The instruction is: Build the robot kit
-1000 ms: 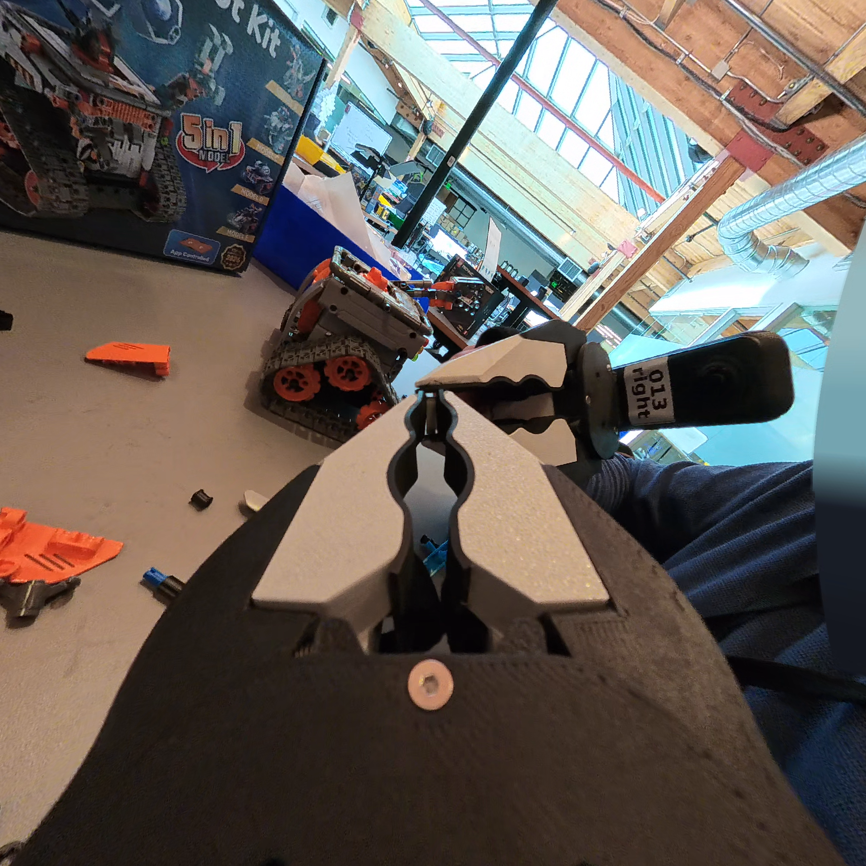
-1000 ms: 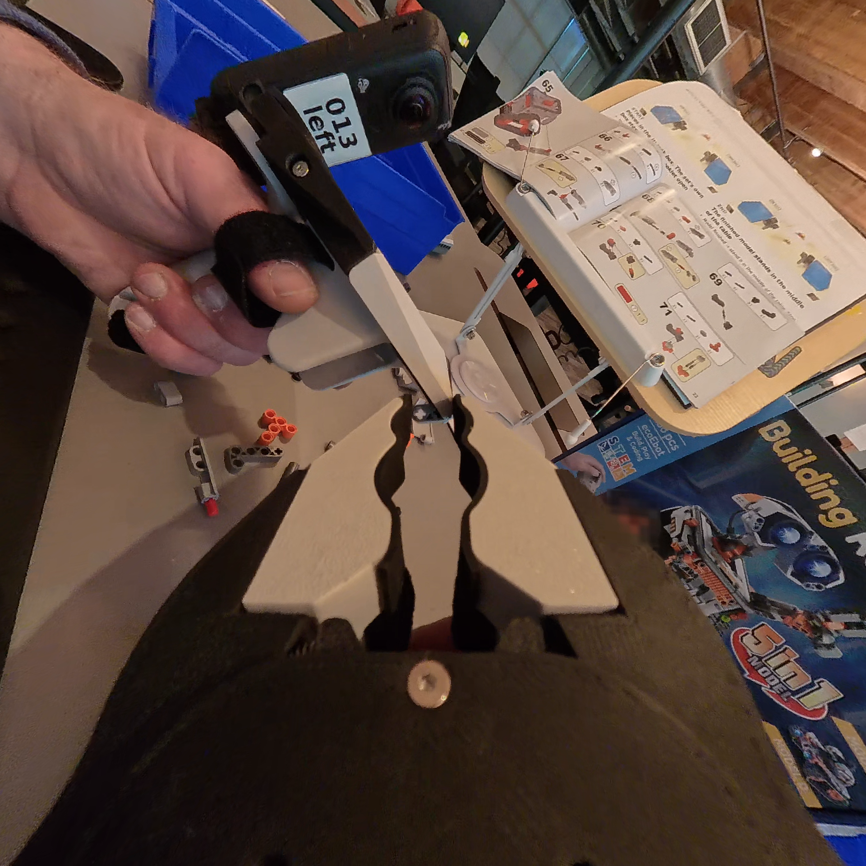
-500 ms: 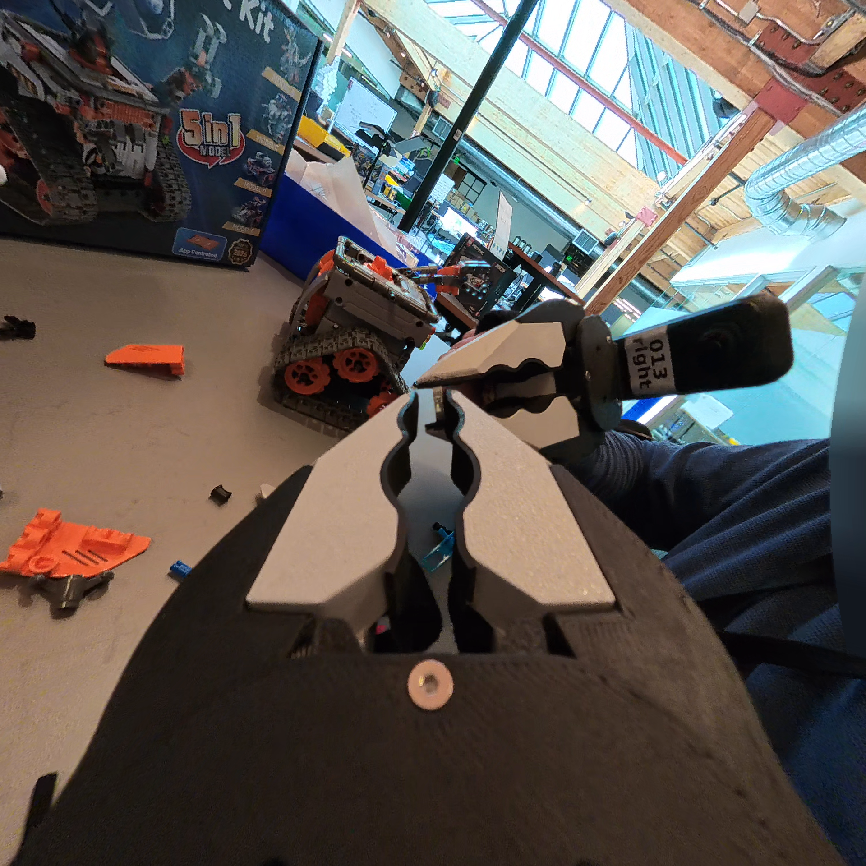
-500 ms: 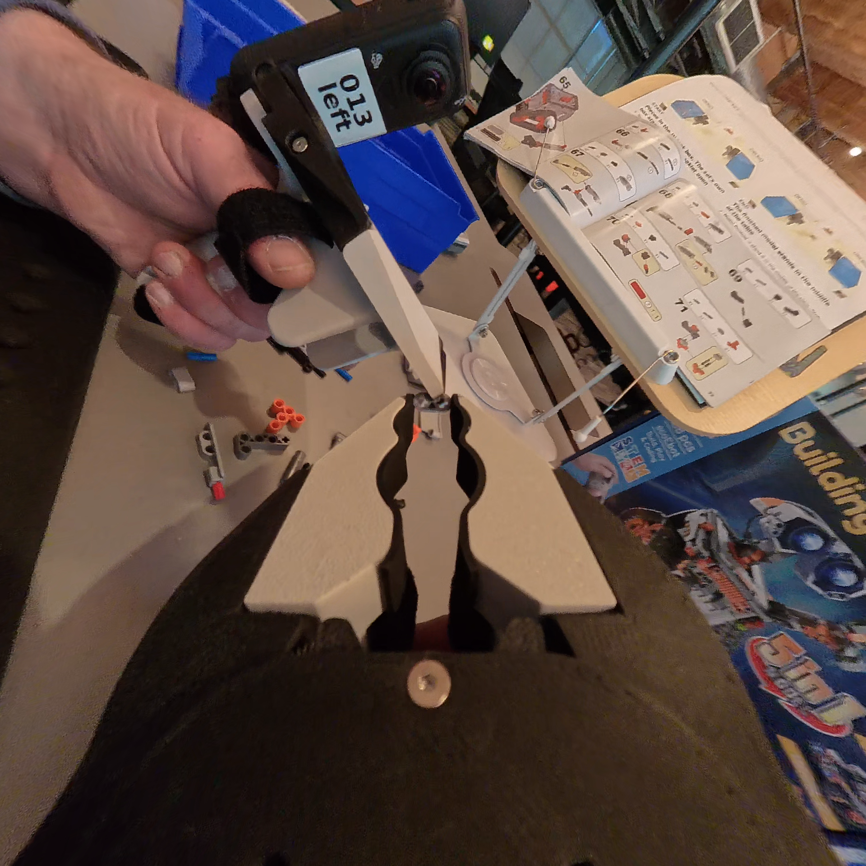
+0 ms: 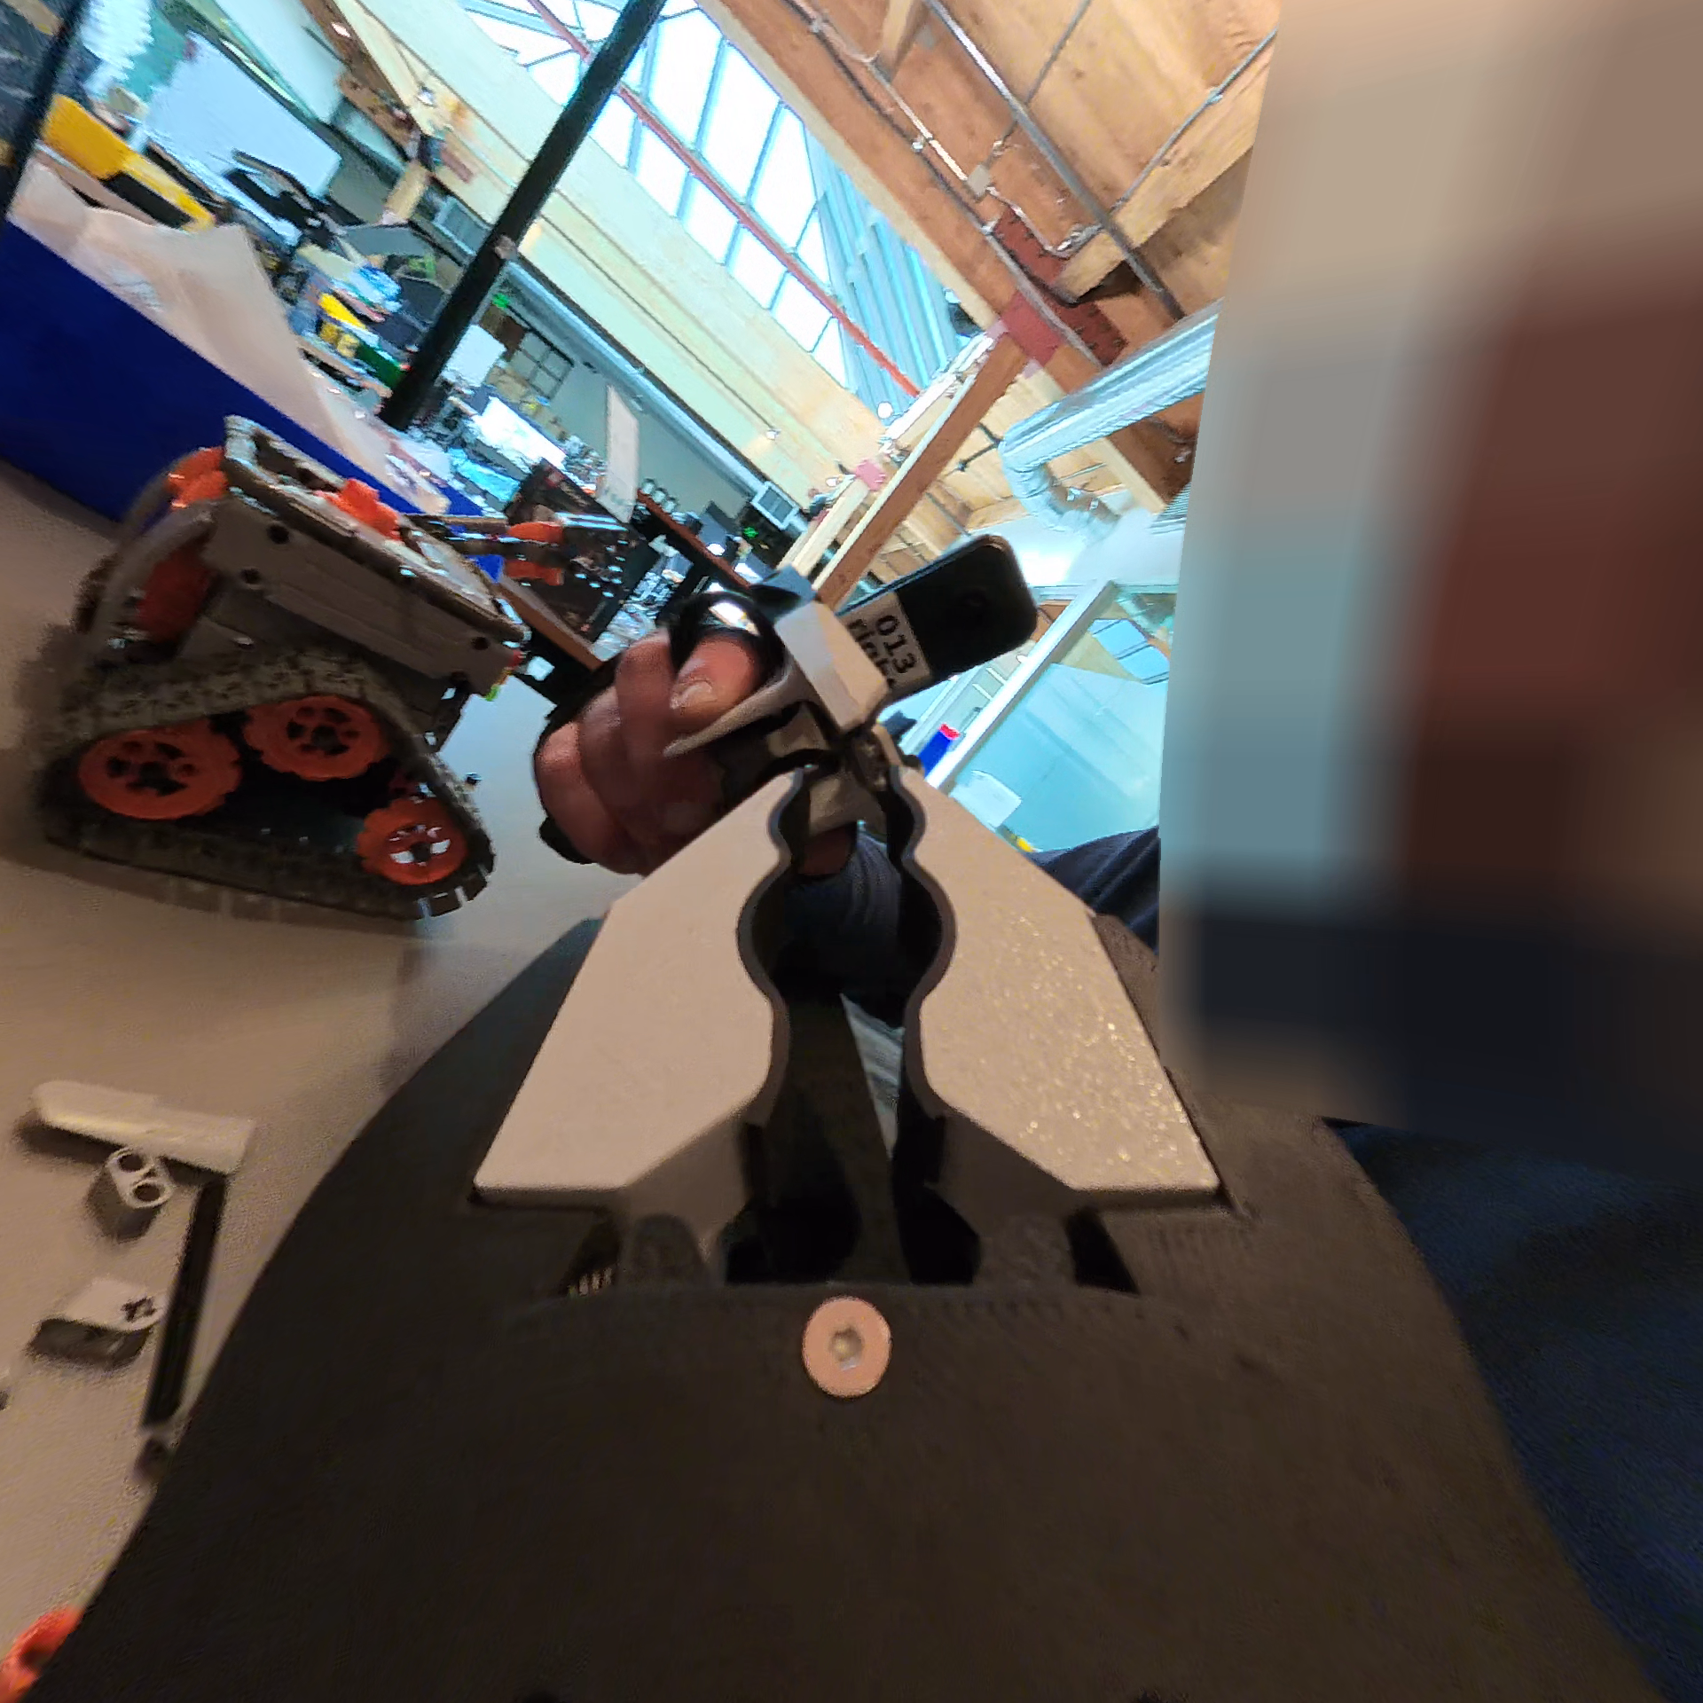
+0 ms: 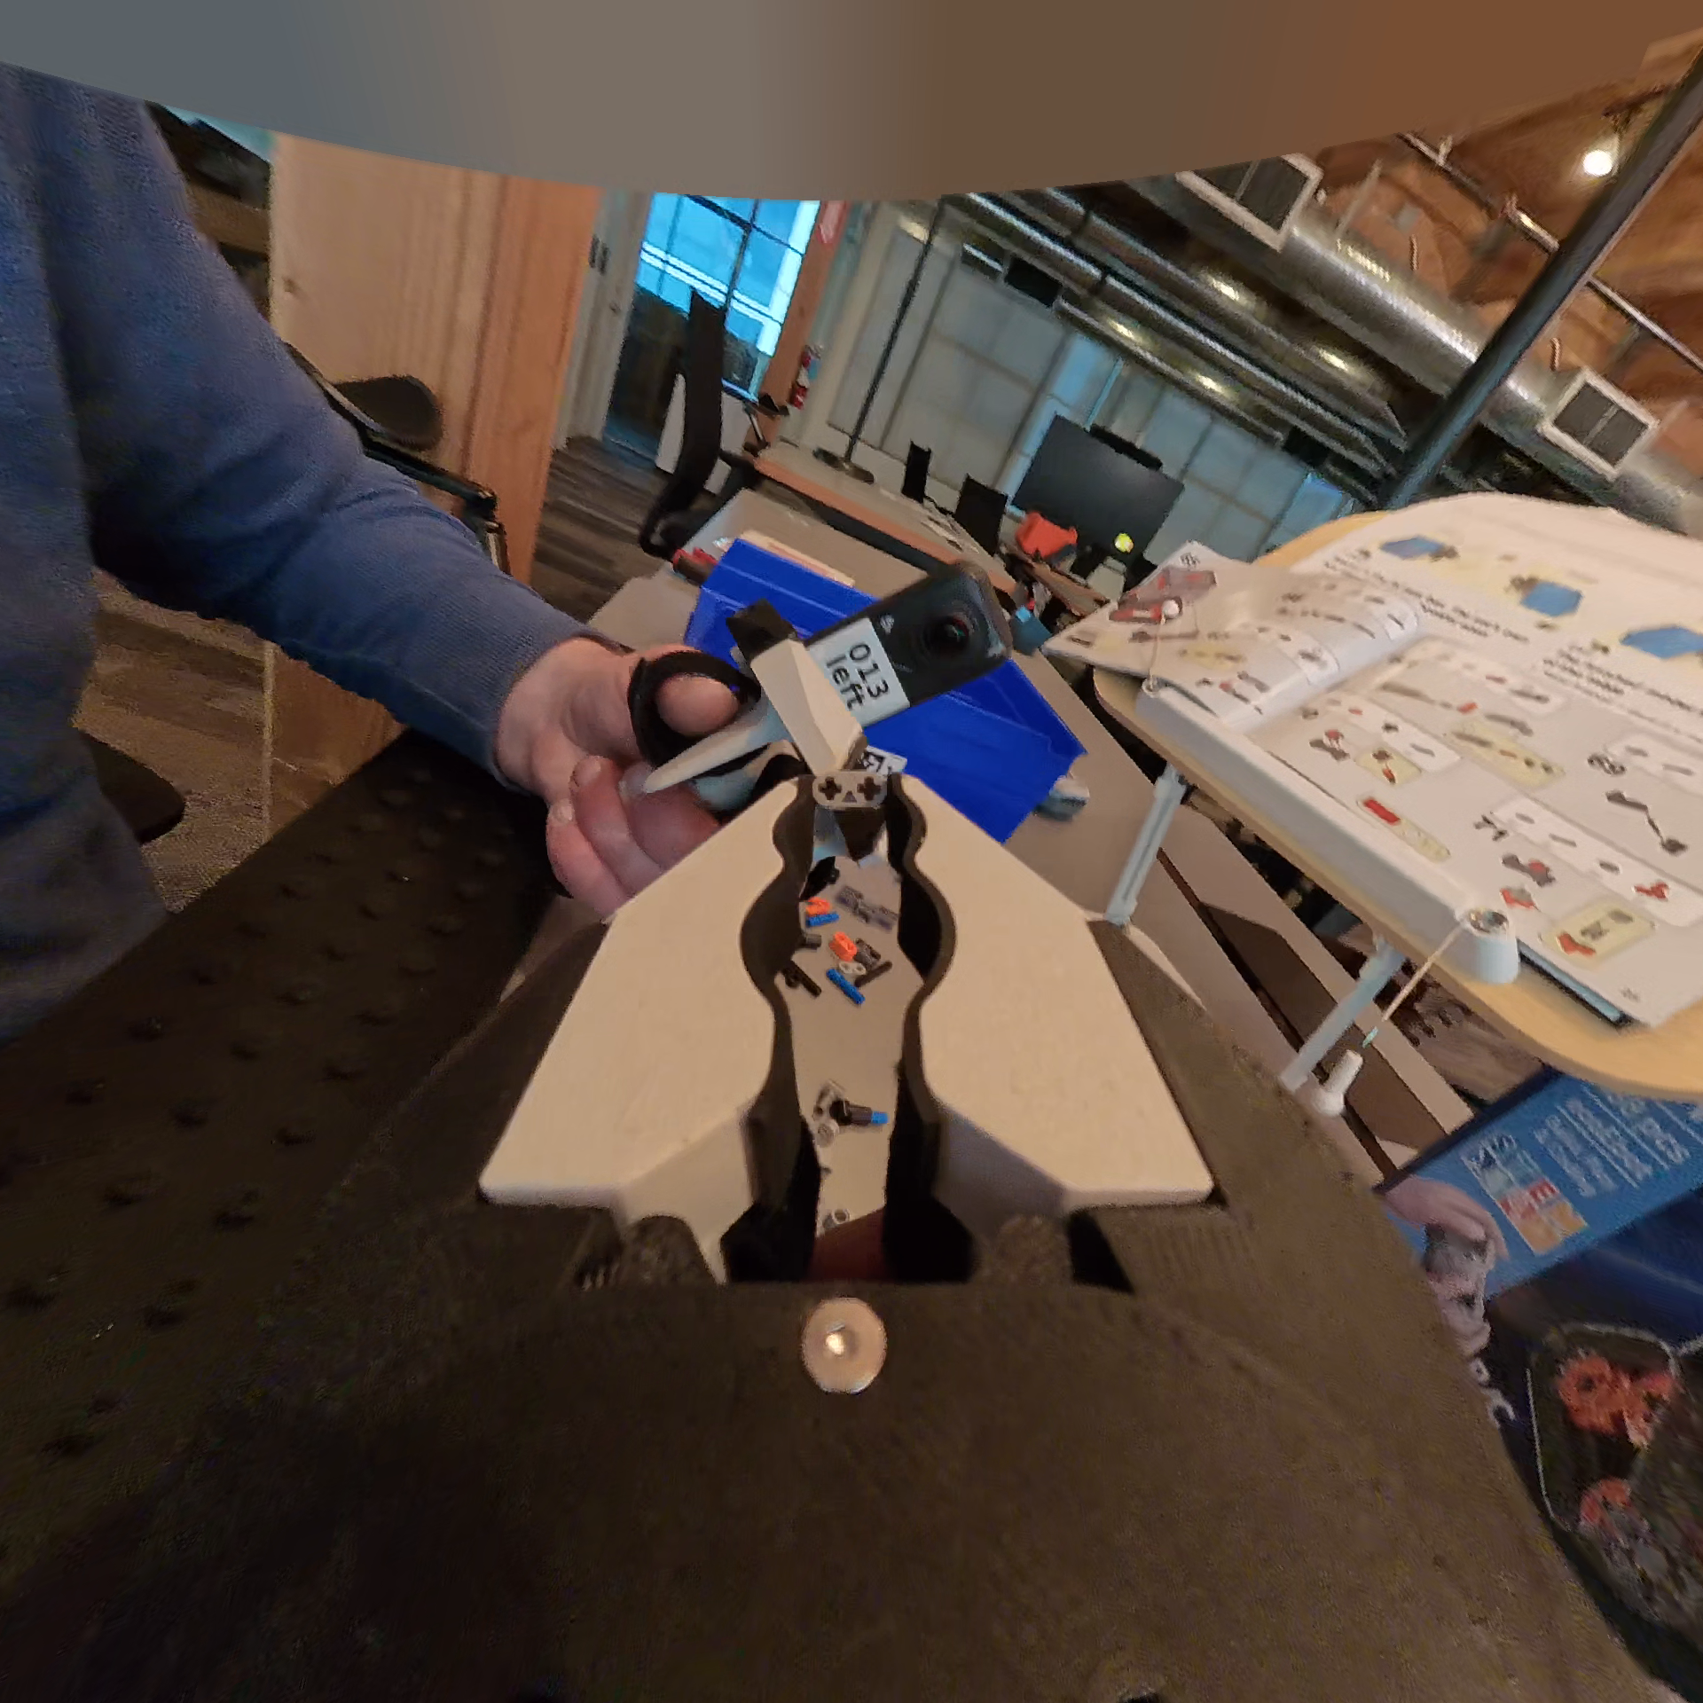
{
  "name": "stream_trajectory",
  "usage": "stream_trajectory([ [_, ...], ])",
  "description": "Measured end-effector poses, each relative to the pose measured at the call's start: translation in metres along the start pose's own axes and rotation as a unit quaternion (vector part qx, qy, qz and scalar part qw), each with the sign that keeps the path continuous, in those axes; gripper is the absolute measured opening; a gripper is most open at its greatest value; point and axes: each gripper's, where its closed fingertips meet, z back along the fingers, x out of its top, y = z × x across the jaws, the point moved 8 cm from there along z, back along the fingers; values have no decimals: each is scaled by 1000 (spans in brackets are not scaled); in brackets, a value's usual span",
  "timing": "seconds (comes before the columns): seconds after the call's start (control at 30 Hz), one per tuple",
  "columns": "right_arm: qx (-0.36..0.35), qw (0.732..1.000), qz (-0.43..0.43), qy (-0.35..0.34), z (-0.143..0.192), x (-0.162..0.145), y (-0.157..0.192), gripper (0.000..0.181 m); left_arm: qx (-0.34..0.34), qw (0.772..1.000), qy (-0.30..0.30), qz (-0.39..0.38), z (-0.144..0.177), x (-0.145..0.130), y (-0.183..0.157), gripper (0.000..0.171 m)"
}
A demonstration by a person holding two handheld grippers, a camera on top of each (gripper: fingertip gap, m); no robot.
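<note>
Right gripper (image 6: 850, 792) clamped on a small grey connector piece (image 6: 850, 790) at its fingertips; piece lies crosswise, long axis running 9 to 3 o'clock in the right wrist view, two cross-shaped holes facing the camera. Left gripper (image 6: 834, 751) meets the same piece from 12 o'clock, tips right at it; cannot tell whether its claw grips. In the left wrist view the left gripper (image 5: 843, 779) tips sit narrowly apart, with the right gripper's (image 5: 857, 751) tips and something small and blurred between them. A hand (image 6: 599, 746) with a black finger loop holds the left tool; blue sleeve (image 6: 276, 516) at 9 o'clock.

Surface: pale grey table (image 5: 230, 995), loose small parts (image 6: 843, 949) in orange, blue, grey. Tracked model vehicle (image 5: 267, 700), orange wheels, at 9 o'clock in the left view. Open instruction booklet (image 6: 1438, 737) on a wooden stand at 3 o'clock, blue bin (image 6: 949, 728) behind the tools, printed kit box (image 6: 1567, 1226) at 4 o'clock.

Room: workshop hall, timber beams, skylights, silver ducting
</note>
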Motion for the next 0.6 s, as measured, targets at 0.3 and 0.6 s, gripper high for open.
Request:
stream_trajectory([
  [0.3,35,999,28,-27,-1,7,10,13,-79,997,1,11,-8,-6,-11,10],
  [0.6,-4,998,53,21,0,8,5,21,-30,998,-16,-58,-6,-3,-14,5],
])
